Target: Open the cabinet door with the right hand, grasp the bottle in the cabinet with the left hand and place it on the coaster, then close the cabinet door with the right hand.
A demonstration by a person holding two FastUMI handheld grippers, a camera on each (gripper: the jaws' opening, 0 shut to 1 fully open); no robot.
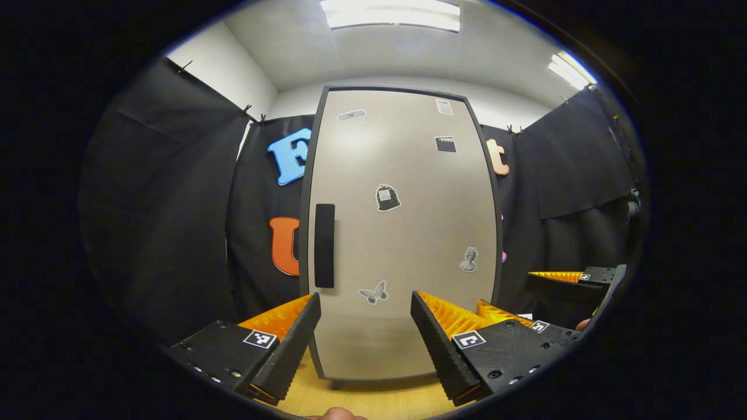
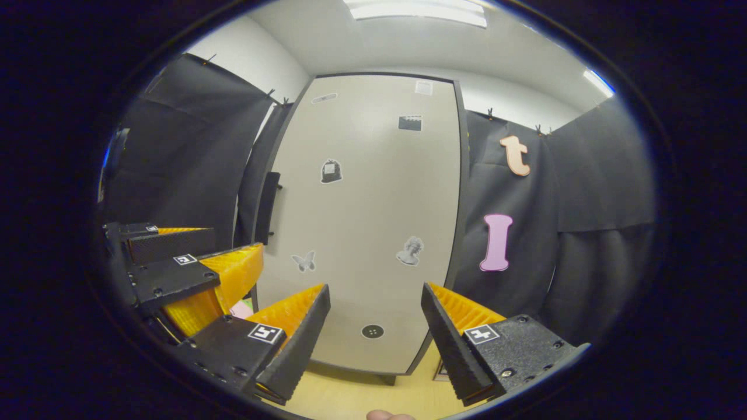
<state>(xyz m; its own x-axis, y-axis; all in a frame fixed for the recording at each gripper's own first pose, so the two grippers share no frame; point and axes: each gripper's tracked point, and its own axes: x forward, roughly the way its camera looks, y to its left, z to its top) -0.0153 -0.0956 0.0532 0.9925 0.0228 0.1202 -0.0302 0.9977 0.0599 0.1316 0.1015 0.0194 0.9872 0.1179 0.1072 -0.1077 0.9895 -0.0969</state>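
Note:
A tall beige cabinet (image 1: pixel 402 233) with a dark frame stands straight ahead, its door closed. A black vertical handle (image 1: pixel 324 245) sits on the door's left edge; in the right gripper view the handle (image 2: pixel 267 207) juts out at the left side of the cabinet (image 2: pixel 373 221). My left gripper (image 1: pixel 366 326) is open in front of the door's lower part, a short way off it. My right gripper (image 2: pixel 376 324) is open too, facing the door's lower right area. The right gripper (image 1: pixel 575 280) also appears at the right of the left gripper view, and the left gripper (image 2: pixel 192 265) at the left of the right gripper view.
The cabinet stands on a light wooden tabletop (image 1: pixel 373 399). Black cloth walls (image 1: pixel 175 204) close in on both sides and behind. Several small stickers dot the door. A bit of pink and green (image 2: pixel 242 308) peeks out behind the left gripper in the right gripper view.

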